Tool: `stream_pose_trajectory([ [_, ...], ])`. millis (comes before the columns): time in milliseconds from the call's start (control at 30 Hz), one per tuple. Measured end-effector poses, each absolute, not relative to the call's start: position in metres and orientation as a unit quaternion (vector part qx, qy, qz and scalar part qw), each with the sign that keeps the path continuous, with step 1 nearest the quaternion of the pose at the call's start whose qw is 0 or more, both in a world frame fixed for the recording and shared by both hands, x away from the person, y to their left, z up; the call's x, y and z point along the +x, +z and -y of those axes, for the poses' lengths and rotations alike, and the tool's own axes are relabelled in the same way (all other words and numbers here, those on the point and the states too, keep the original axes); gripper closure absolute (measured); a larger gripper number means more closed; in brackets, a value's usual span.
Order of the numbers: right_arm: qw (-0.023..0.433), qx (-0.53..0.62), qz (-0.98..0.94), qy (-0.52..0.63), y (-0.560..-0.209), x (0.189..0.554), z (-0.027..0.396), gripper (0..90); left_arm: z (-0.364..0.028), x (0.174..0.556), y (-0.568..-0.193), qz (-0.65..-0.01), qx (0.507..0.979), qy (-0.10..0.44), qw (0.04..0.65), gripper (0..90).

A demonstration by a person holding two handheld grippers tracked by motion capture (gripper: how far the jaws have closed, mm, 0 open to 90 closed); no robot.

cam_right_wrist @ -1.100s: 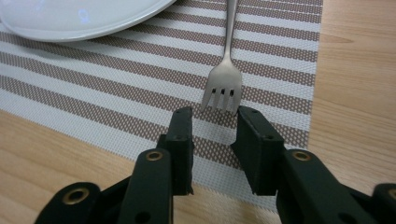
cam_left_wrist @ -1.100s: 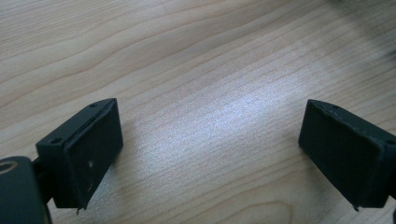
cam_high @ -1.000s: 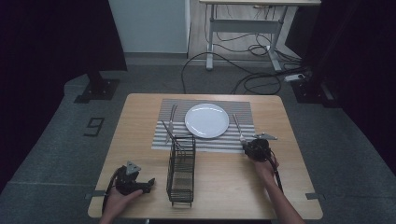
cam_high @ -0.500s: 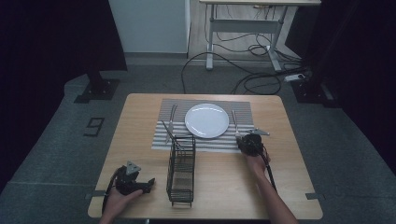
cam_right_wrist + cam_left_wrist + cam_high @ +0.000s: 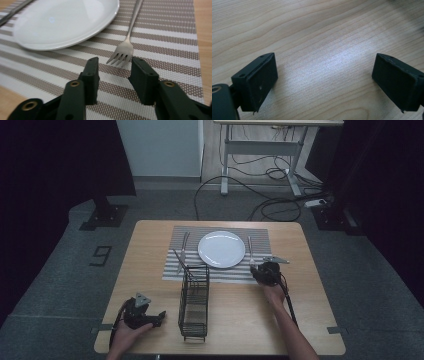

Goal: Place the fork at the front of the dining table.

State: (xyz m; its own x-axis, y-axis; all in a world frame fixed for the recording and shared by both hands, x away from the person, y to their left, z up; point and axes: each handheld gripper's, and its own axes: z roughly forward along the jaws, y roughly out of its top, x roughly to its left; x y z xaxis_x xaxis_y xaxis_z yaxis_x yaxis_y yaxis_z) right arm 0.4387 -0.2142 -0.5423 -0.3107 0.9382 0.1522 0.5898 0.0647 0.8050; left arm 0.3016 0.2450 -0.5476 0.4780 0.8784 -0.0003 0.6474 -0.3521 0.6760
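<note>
Fork [image 5: 130, 37] is the thing here: brushed metal, slim handle, lying flat on the woven striped mat [image 5: 160, 52], just to the right of the round glossy white plate [image 5: 62, 22]. In the right gripper view its tines point back at the right gripper [image 5: 113, 75] and sit just past the tips of the two blocky black jaws, which are parted with nothing between them, so not gripping anything. From the high view that gripper sits at the mat's near right corner, on the wood-grain table [image 5: 310, 320]. Another utensil [image 5: 184, 247] lies on the mat left of the plate, can't tell what kind. A black wire rack [image 5: 195, 302], tall and narrow, stands in front of the mat. The left gripper [image 5: 324, 82] is down near the table's front left edge, jaws spread wide over bare wood.
</note>
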Motion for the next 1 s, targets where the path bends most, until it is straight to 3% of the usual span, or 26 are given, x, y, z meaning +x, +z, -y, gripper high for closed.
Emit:
stream_pose_trajectory([
  [1000, 0.214, 0.497, -0.728, 0.420, -0.533, 0.348, 0.278, 49.9, -0.244, 0.301, -0.548, -0.479, 0.800, 0.186, 0.311, 6.2],
])
